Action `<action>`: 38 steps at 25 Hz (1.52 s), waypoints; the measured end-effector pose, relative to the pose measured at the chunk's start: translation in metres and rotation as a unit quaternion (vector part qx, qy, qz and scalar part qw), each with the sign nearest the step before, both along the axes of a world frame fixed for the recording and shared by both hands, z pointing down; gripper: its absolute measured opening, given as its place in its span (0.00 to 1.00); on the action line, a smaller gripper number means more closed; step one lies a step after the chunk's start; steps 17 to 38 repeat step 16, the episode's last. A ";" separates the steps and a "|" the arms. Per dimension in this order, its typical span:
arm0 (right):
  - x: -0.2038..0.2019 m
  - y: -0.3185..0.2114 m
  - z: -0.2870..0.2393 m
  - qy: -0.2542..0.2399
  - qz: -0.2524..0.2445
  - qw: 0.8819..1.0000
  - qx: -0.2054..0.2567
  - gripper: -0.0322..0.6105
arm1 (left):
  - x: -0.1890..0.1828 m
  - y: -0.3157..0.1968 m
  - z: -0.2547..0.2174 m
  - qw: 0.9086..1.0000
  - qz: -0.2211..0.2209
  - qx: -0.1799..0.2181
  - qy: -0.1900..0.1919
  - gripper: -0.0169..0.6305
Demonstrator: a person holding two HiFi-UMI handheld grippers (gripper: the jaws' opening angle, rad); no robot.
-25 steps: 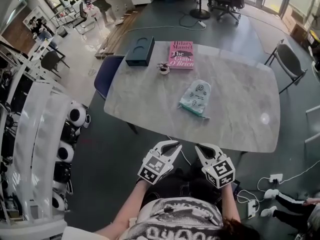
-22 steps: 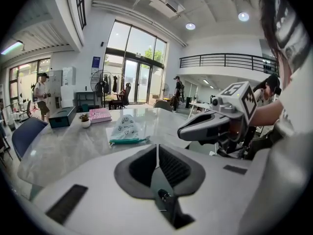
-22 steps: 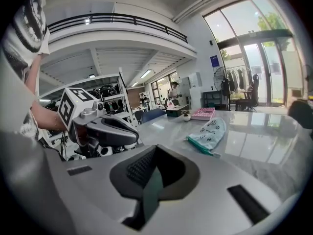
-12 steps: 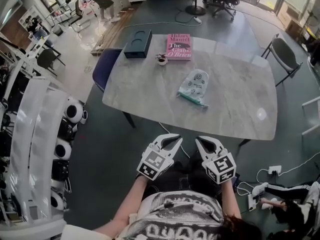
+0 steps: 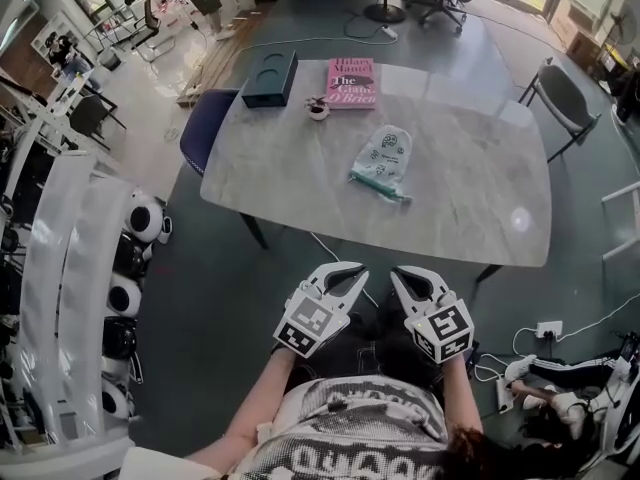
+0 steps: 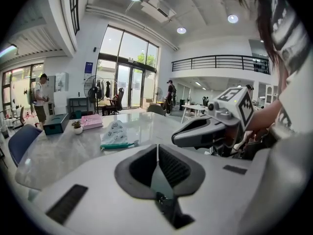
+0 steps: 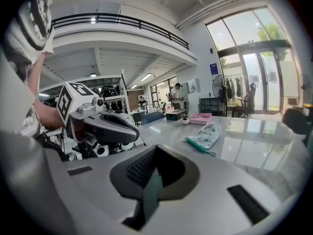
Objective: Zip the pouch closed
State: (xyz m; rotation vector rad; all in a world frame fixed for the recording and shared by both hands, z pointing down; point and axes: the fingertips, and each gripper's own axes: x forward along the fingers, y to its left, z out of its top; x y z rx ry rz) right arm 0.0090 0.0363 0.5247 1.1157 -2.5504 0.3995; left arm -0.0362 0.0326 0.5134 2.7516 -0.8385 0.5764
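The pouch [image 5: 382, 161], white with a printed pattern and a green zip edge, lies flat near the middle of the marble table [image 5: 470, 218]. It also shows in the left gripper view, pouch [image 6: 115, 133], and in the right gripper view, pouch [image 7: 205, 136]. Both grippers are held side by side in front of the person's body, short of the table's near edge and well away from the pouch. My left gripper [image 5: 347, 271] is shut with nothing in it, its jaws meeting in a line [image 6: 157, 149]. My right gripper [image 5: 408, 273] is shut and empty as well [image 7: 155, 153].
At the table's far end lie a pink book [image 5: 350, 81], a dark blue box [image 5: 270, 75] and a small potted plant [image 5: 318, 111]. A blue chair [image 5: 205, 133] stands at the table's left, a grey chair [image 5: 570, 98] at its right. White machines [image 5: 60, 268] line the left.
Both grippers have drifted a little forward toward the table, still side by side and shut. The head view has shifted. The pouch lies where it was on the table.
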 end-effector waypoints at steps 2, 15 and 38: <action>0.001 0.001 0.000 0.001 0.000 1.000 0.000 0.04 | 0.003 0.001 -0.002 1.000 0.003 0.002 0.001 0.06; 0.009 0.002 0.001 0.006 0.006 1.000 0.002 0.04 | 0.014 0.001 0.000 1.000 0.018 0.003 -0.001 0.06; 0.010 0.001 0.001 0.007 0.006 1.000 0.003 0.04 | 0.015 0.001 0.000 1.000 0.019 0.003 -0.001 0.06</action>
